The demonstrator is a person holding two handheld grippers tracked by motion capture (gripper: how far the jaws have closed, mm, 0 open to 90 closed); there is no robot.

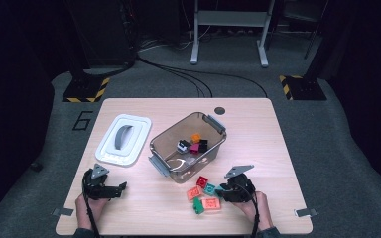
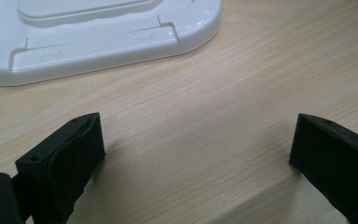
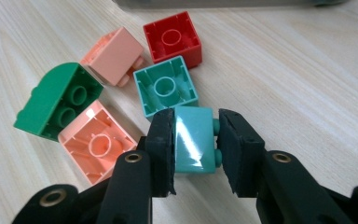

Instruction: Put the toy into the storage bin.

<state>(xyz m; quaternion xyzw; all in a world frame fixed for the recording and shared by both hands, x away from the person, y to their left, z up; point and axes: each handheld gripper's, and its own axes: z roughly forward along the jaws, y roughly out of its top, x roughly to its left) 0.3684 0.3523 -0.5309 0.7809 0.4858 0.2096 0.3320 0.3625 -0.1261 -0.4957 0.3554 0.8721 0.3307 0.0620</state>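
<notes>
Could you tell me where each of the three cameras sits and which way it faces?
High view: above the person's side, looking forward and down on the table; both hands show.
Left gripper view: on the left gripper, facing the white lid; open jaws show.
Right gripper view: on the right gripper, clamping a teal brick.
Shared: high and left gripper views both show the lid.

A lab or recording studio: a lone pale wooden table (image 1: pixel 278 148) on grey carpet, dark all round. At twelve o'clock stands a metal frame (image 1: pixel 229 29); hazard-striped stand bases (image 1: pixel 85 90) at ten and two; cables (image 1: pixel 188 74) cross the floor.
</notes>
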